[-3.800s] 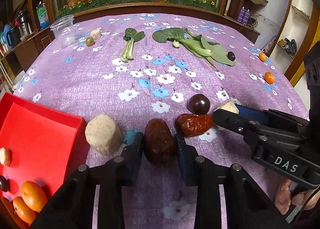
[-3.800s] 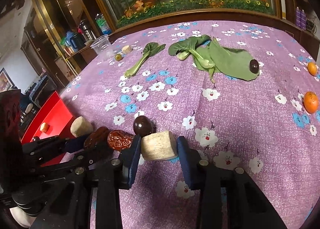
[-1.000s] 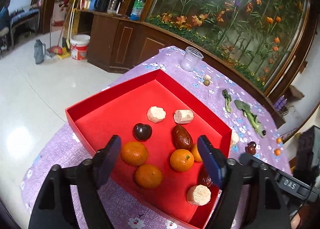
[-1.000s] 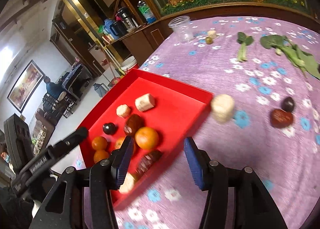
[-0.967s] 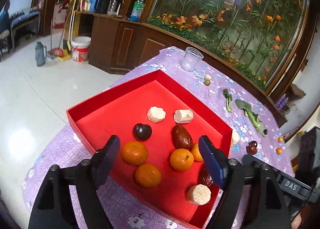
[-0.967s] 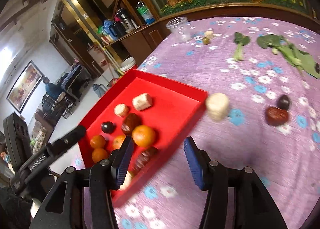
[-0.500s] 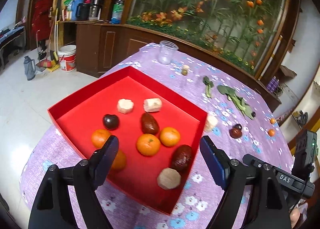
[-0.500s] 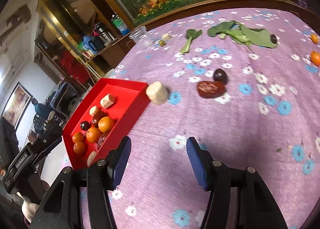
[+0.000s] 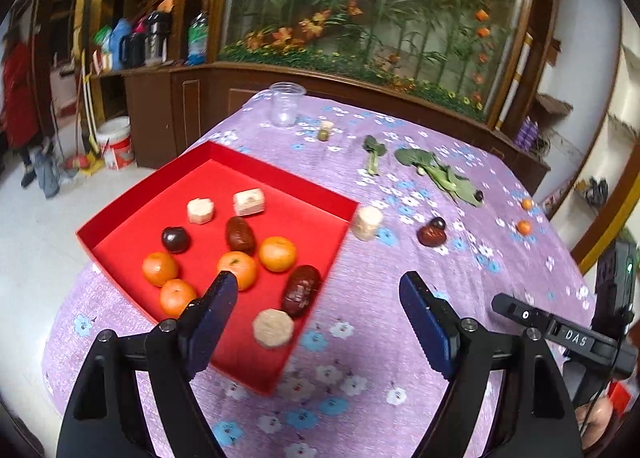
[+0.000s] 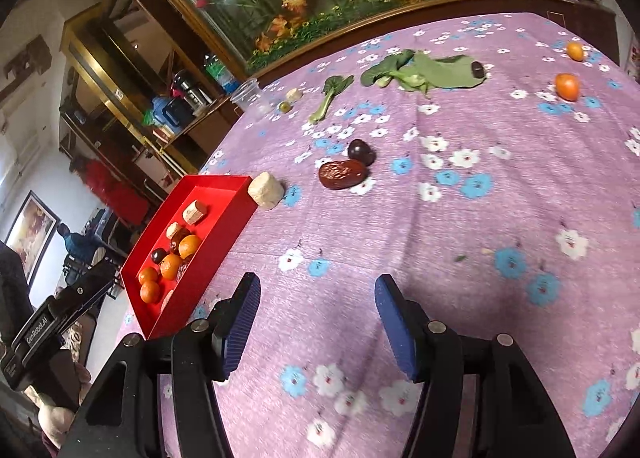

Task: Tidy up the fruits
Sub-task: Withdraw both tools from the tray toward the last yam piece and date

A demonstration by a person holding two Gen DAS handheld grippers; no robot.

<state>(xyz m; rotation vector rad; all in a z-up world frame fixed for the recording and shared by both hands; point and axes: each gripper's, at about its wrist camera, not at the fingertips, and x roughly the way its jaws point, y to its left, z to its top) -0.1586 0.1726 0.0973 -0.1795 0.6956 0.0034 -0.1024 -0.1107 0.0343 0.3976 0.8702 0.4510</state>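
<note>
A red tray [image 9: 132, 208] on the purple flowered table holds several oranges [image 9: 277, 253], two red dates [image 9: 301, 291], a dark plum [image 9: 175, 239] and pale chunks [image 9: 273, 327]. My left gripper [image 9: 316, 310] is open and empty above the tray's near right corner. My right gripper [image 10: 316, 318] is open and empty over bare cloth, right of the tray [image 10: 224, 218]. Outside the tray lie a pale chunk [image 10: 266, 190], a red date [image 10: 342, 174], a dark plum [image 10: 361, 152] and two oranges [image 10: 567, 86].
Green leafy vegetables [image 10: 424, 72] with a dark fruit [image 10: 477, 69] lie at the far side. A clear plastic cup [image 9: 285, 104], a small green fruit [image 9: 322, 135] and a pale piece stand near the far left edge. The table drops off to the floor left of the tray.
Both grippers have let go of their fruit in the tray and pulled back and up. The right gripper has swung right, away from the tray, over the cloth.
</note>
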